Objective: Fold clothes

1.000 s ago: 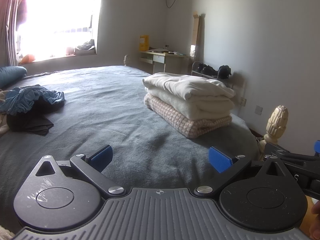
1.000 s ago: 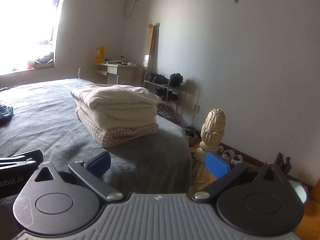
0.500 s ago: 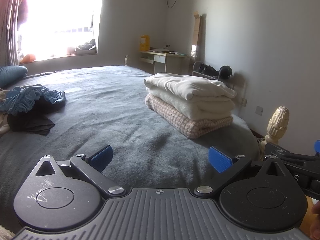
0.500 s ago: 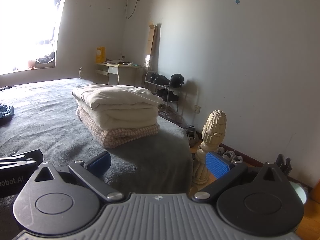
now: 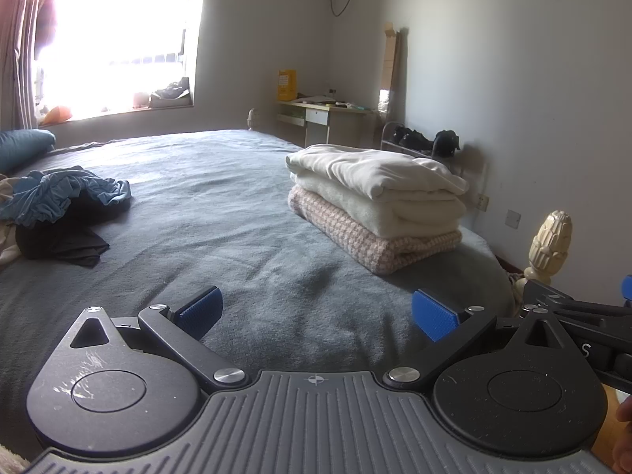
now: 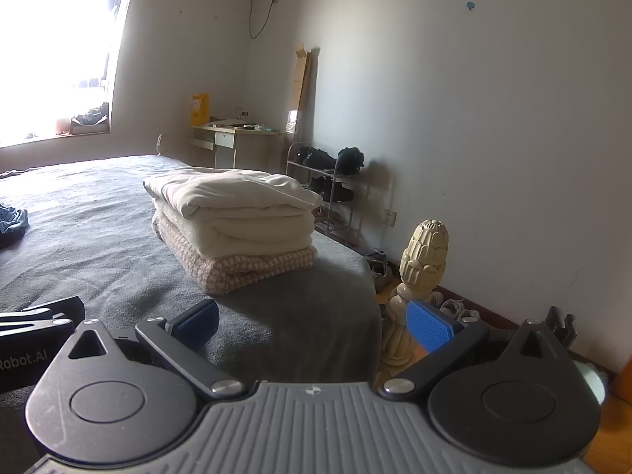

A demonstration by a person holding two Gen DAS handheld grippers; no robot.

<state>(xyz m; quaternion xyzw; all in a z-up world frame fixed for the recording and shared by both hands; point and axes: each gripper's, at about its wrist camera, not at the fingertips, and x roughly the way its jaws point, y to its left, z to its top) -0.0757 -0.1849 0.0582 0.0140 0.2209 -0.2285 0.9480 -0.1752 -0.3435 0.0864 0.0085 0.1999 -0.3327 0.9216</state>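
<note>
Clothes [image 5: 59, 201] are lying crumpled at the bed's [image 5: 221, 213] left side, awaiting folding; finished stack [image 5: 375, 201] is sitting right. Left gripper [image 5: 316, 312] and right gripper [image 6: 312, 324] are hovering spread apart, empty.

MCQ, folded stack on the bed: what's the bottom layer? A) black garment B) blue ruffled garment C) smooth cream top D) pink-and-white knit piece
D: the pink-and-white knit piece lies directly on the grey bed cover, with two cream folded items stacked on top of it. The blue garment and black garment sit unfolded in a separate pile across the bed.
</note>
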